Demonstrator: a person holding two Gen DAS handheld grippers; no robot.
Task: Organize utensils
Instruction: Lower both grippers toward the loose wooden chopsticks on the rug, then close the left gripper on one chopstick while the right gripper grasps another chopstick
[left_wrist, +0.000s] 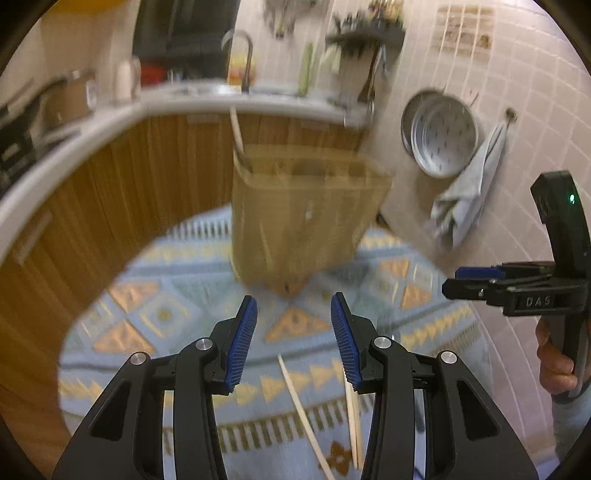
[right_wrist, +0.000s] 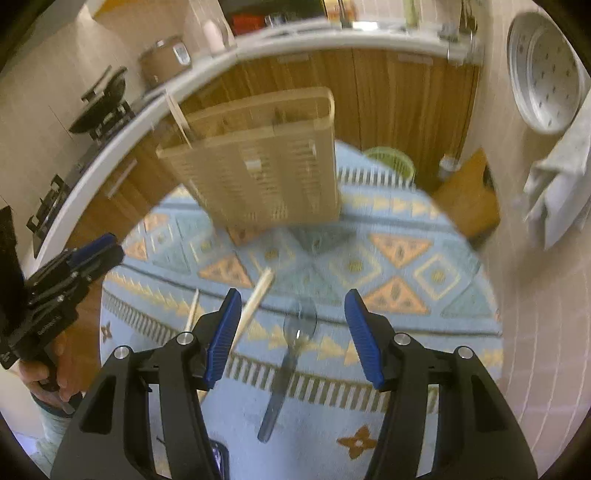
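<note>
A beige slotted utensil holder (left_wrist: 303, 218) stands on the round table with the blue patterned cloth (left_wrist: 177, 314); one wooden stick (left_wrist: 236, 129) stands in its left compartment. The holder also shows in the right wrist view (right_wrist: 262, 173). My left gripper (left_wrist: 293, 317) is open and empty, just short of the holder; two wooden chopsticks (left_wrist: 303, 410) lie below it. My right gripper (right_wrist: 291, 317) is open and empty above a clear plastic spoon (right_wrist: 291, 354) lying on the cloth. Chopsticks (right_wrist: 255, 306) lie by its left finger.
A kitchen counter (left_wrist: 110, 118) with wooden cabinet fronts curves behind the table. A tiled wall at the right holds a metal pan (left_wrist: 439, 136) and a hanging towel (left_wrist: 465, 199). A green basket (right_wrist: 391, 158) stands beyond the table.
</note>
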